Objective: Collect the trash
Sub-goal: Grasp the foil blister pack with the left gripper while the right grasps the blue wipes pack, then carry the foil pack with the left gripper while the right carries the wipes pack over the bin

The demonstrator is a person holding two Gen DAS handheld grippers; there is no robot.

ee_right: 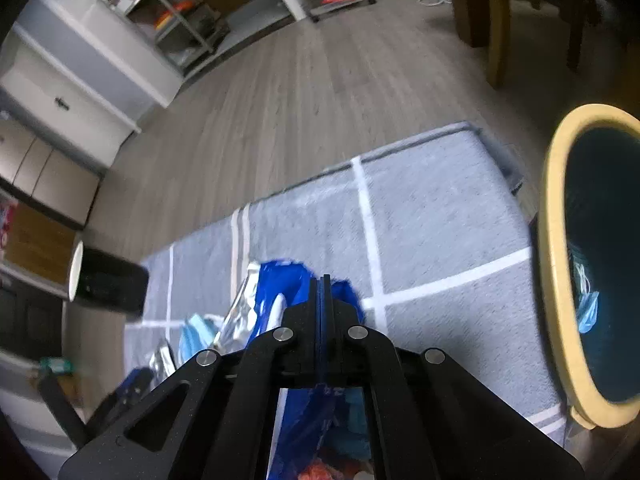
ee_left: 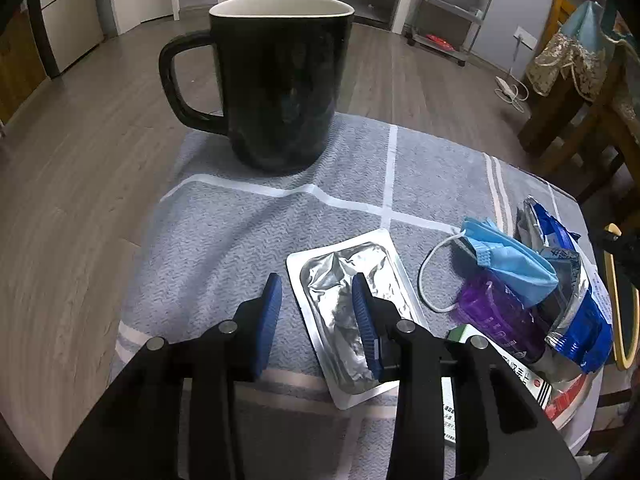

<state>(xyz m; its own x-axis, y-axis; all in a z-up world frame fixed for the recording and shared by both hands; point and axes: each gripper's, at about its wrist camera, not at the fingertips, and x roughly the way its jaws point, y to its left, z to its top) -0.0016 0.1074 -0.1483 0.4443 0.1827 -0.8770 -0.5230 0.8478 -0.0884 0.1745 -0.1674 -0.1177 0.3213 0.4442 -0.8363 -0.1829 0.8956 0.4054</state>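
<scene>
1. Surface: grey towel-like cloth [ee_left: 240, 240] with white grid stripes, spread over a small table; grey wood-plank floor [ee_left: 80, 160] all around.
2. Black mug [ee_left: 276, 84], white inside, stands upright at the cloth's far edge.
3. Trash on cloth: foil blister pack [ee_left: 352, 312] lying flat, blue face mask [ee_left: 508, 256], purple piece [ee_left: 496, 316], blue-silver wrapper [ee_left: 576, 312], clustered to its right.
4. Left gripper [ee_left: 316, 308]: fingers apart, nothing between, right finger over the blister pack.
5. Right gripper [ee_right: 320, 292]: fingers pressed together above the wrapper; grip on it unclear.
6. Yellow-rimmed bin [ee_right: 560, 280] beside the cloth, mask inside.
7. Room: metal shelf rack [ee_left: 456, 4], white cabinets, wooden chair.
</scene>
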